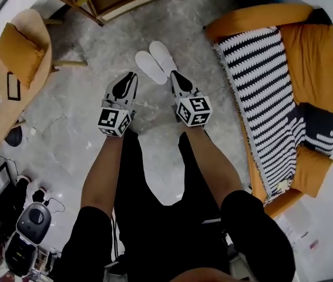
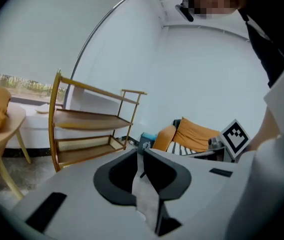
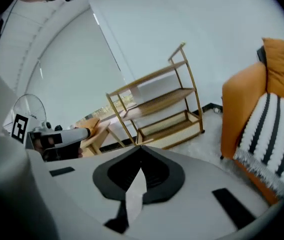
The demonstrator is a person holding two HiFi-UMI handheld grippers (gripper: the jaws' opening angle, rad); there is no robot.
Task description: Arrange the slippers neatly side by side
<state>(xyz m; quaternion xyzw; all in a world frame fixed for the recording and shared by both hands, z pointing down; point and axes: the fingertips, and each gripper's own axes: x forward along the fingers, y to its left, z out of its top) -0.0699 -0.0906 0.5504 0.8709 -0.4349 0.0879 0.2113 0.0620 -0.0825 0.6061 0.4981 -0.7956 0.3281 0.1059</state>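
Where the slippers (image 1: pixel 154 63) lay: on the grey floor (image 1: pixel 84 98), white, touching side by side, just beyond both tool tips.
Left tool (image 1: pixel 132 75): jaws together, nothing between.
Right tool (image 1: pixel 174 74): jaws together, empty.
Step, judged: pair looked arranged; keep tools clear, compare toes and heels, nudge only a lagging slipper.
Writing: none legible; only square markers on the tool cubes (image 1: pixel 114 121).
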